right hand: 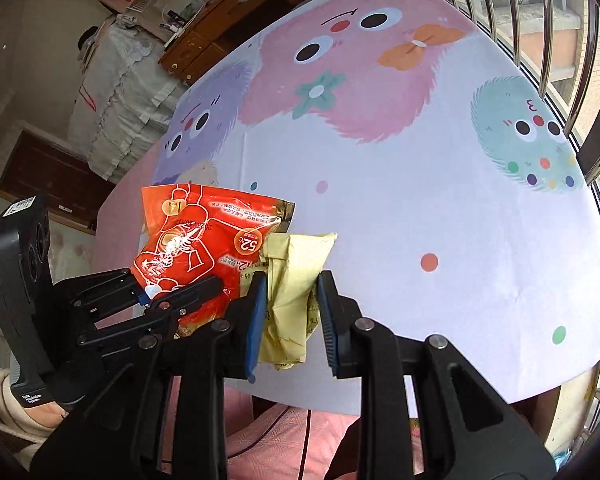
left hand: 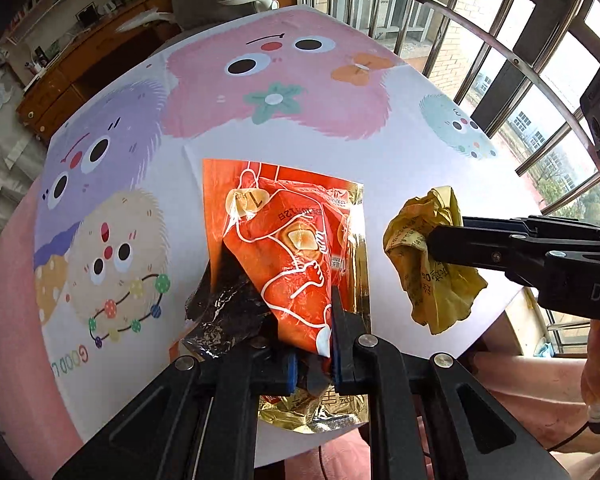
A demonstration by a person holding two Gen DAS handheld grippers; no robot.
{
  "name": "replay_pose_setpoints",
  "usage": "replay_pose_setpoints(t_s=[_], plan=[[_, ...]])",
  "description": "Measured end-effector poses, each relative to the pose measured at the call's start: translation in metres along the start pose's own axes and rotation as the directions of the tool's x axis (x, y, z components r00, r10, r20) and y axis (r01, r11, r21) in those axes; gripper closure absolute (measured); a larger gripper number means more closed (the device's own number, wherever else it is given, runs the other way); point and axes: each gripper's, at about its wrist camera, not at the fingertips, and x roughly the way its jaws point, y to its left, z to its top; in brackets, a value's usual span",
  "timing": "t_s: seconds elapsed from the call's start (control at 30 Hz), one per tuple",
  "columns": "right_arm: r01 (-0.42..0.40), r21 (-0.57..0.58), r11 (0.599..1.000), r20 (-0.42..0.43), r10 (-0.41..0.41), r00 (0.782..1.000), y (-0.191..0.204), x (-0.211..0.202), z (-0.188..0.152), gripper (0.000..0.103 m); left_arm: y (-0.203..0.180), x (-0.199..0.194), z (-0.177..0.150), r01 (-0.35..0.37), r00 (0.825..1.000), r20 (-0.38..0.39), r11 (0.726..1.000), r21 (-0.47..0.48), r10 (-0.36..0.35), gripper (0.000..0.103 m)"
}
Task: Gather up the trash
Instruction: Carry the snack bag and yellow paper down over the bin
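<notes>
- My left gripper [left hand: 312, 344] has its fingers [left hand: 342, 344] pinched on the red snack bag [left hand: 296, 248], lifted over the desk [left hand: 400, 160].
- My right gripper [right hand: 292, 320] fingers [right hand: 256, 320] grip the crumpled yellow wrapper [right hand: 292, 276], just beside the bag.
</notes>
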Motion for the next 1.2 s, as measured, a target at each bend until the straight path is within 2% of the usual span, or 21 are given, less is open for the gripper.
replay_pose_setpoints(t_s=[0.2,0.4,0.53,0.73,1.0,1.17,1.2], plan=[[-0.013,-0.081,0.997,-0.074,0.007,0.997,-0.008,-0.035,-0.082,0.081,-0.05,-0.019,-0.075,-0.024,0.999,-0.028,0.995,-0.093,0.021,0.092],[-0.011,-0.075,0.997,-0.133,0.0,0.991,-0.026,-0.048,-0.147,0.081,-0.083,-0.023,-0.134,-0.034,0.996,-0.091,0.994,-0.107,0.024,0.092],[0.024,-0.042,0.999,-0.158,-0.031,0.987,-0.043,-0.036,-0.179,0.081,-0.1,-0.008,-0.168,-0.032,0.989,-0.145,0.995,-0.098,0.017,0.092],[0.093,0.003,0.996,-0.173,-0.091,0.981,-0.075,0.014,-0.223,0.081,-0.113,0.045,-0.22,-0.003,0.978,-0.208,0.994,-0.111,-0.02,0.092],[0.215,0.068,0.974,-0.202,-0.197,0.959,-0.143,0.13,-0.274,0.08,-0.119,0.169,-0.289,0.002,0.957,-0.287,0.987,-0.162,-0.049,0.091],[0.259,0.086,0.962,-0.236,-0.233,0.944,-0.174,0.191,-0.289,0.078,-0.12,0.221,-0.313,0.014,0.955,-0.289,0.98,-0.198,-0.072,0.088],[0.267,0.085,0.96,-0.241,-0.24,0.94,-0.18,0.199,-0.293,0.077,-0.119,0.229,-0.317,0.019,0.953,-0.292,0.979,-0.205,-0.08,0.082]])
